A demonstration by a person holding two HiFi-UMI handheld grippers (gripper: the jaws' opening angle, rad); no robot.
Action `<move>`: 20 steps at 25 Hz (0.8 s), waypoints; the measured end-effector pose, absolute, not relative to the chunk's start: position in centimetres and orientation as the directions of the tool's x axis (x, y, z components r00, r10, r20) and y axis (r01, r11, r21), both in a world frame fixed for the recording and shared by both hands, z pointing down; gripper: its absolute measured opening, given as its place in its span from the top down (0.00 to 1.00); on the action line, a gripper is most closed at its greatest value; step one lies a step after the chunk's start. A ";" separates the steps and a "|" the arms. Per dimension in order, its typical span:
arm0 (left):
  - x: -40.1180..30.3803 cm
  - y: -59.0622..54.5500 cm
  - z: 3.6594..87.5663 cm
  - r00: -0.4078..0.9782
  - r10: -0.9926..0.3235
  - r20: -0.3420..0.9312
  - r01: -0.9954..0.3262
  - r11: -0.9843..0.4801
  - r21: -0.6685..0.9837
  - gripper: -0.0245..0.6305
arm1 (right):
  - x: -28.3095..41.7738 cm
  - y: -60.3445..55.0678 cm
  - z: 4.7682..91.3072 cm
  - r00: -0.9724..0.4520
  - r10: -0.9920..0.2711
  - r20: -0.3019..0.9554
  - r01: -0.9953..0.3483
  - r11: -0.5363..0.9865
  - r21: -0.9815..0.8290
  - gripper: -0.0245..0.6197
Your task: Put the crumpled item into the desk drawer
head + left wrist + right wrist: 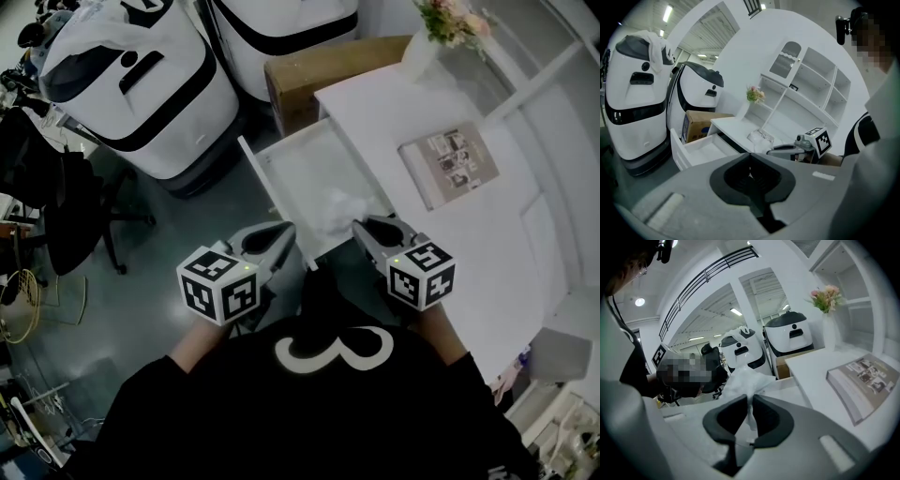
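Note:
A crumpled white paper (746, 378) is pinched between the jaws of my right gripper (750, 401), which is shut on it. In the head view the crumpled paper (339, 208) sits over the near right part of the open white drawer (291, 178), just ahead of the right gripper (362, 228). Whether it rests on the drawer floor I cannot tell. My left gripper (284, 234) is at the drawer's near left corner, with its jaws together and nothing between them (750, 161). The left gripper view shows the drawer (701, 147) pulled out from the desk.
The white desk (412, 103) carries a book (450, 164) and a vase of flowers (441, 28). A cardboard box (319, 70) stands behind the drawer. Two large white machines (141, 84) and a black office chair (66, 206) stand on the floor at the left.

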State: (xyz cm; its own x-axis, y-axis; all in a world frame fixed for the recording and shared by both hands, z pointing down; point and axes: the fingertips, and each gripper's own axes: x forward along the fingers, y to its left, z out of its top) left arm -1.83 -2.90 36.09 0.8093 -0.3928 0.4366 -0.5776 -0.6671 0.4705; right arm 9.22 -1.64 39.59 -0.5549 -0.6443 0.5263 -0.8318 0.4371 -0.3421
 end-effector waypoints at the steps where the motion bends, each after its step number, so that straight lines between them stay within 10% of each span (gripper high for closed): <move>1: -1.9 -3.5 36.4 0.804 -0.398 0.442 -0.585 -0.660 0.471 0.95 | 9.2 -2.4 40.1 -0.559 -0.633 0.535 -0.829 0.442 -0.343 0.90; 20: -4.0 -11.5 42.5 0.734 -0.445 0.512 -0.677 -0.526 0.515 0.95 | 7.2 -12.5 48.9 -0.564 -0.453 0.691 -0.806 0.485 -0.340 0.90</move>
State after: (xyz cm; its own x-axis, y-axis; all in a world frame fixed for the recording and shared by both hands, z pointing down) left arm -4.00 -11.50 42.45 0.7344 -0.4451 0.5124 -0.6775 -0.5256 0.5145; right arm 7.21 -12.47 48.91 -0.5638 -0.4528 0.6908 -0.8058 0.4851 -0.3397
